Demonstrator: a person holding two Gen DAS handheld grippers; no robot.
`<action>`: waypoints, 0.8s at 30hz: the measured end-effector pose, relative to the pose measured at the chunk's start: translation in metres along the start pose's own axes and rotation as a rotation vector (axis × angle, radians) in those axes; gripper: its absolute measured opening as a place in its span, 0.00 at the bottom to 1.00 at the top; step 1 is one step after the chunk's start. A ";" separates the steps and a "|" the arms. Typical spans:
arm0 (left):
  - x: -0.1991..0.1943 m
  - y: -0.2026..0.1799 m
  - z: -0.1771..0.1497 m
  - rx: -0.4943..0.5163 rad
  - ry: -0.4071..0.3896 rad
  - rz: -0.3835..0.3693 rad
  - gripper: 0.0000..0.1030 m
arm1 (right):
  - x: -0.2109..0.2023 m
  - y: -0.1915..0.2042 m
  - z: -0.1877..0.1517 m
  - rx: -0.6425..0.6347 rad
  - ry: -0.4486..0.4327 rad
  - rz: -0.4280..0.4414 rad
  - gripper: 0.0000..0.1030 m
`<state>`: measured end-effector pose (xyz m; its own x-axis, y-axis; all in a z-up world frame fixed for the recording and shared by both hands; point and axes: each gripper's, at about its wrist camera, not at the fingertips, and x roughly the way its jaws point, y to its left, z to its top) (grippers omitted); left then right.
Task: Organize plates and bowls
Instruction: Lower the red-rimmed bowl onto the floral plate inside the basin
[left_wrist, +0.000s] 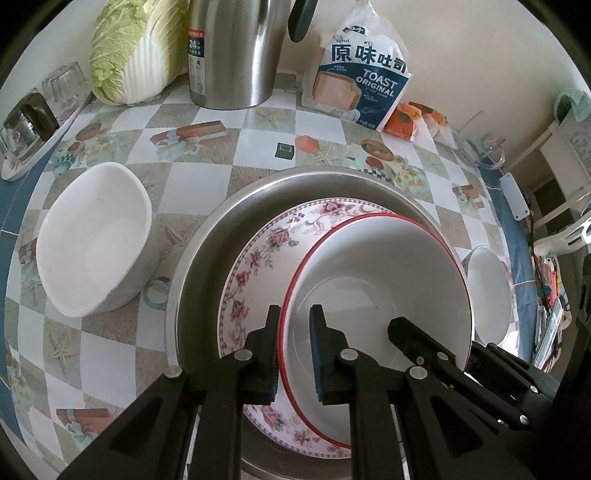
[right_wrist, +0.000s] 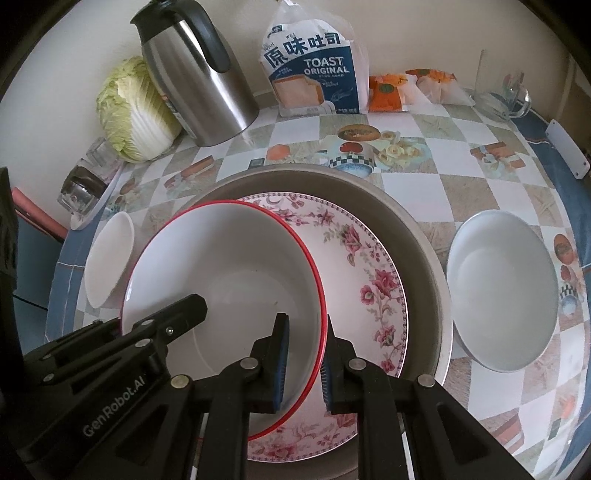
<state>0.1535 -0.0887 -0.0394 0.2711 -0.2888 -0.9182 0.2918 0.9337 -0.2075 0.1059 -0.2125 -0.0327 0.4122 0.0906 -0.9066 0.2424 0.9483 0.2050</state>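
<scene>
A red-rimmed white bowl (left_wrist: 380, 273) (right_wrist: 221, 266) rests on a floral plate (left_wrist: 258, 258) (right_wrist: 373, 280), which lies in a wide steel dish (left_wrist: 207, 251) (right_wrist: 417, 236). My left gripper (left_wrist: 293, 354) straddles the bowl's left rim, one finger outside and one inside, jaws slightly apart. My right gripper (right_wrist: 304, 360) straddles the bowl's right rim the same way. A plain white bowl (left_wrist: 94, 240) (right_wrist: 107, 258) sits left of the dish. Another white bowl (right_wrist: 502, 291) (left_wrist: 487, 295) sits to its right.
At the back stand a napa cabbage (left_wrist: 140, 48), a steel thermos jug (left_wrist: 236, 51), a toast bag (left_wrist: 362, 81) and orange snack packets (left_wrist: 413, 122). Upturned glasses on a tray (left_wrist: 33, 125) are at the far left. A glass jug (right_wrist: 509, 96) is at the far right.
</scene>
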 end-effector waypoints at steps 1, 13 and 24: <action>0.000 0.000 0.000 0.001 0.001 0.000 0.13 | 0.001 0.000 0.000 0.000 0.001 0.000 0.16; 0.003 -0.002 0.002 0.001 0.000 -0.002 0.13 | 0.002 -0.002 0.003 0.005 -0.001 0.000 0.17; 0.003 -0.004 0.003 0.001 0.001 -0.006 0.16 | 0.002 -0.002 0.003 0.002 0.001 0.009 0.19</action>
<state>0.1557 -0.0935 -0.0405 0.2684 -0.2939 -0.9174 0.2943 0.9318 -0.2124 0.1089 -0.2157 -0.0336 0.4133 0.0998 -0.9051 0.2400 0.9469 0.2140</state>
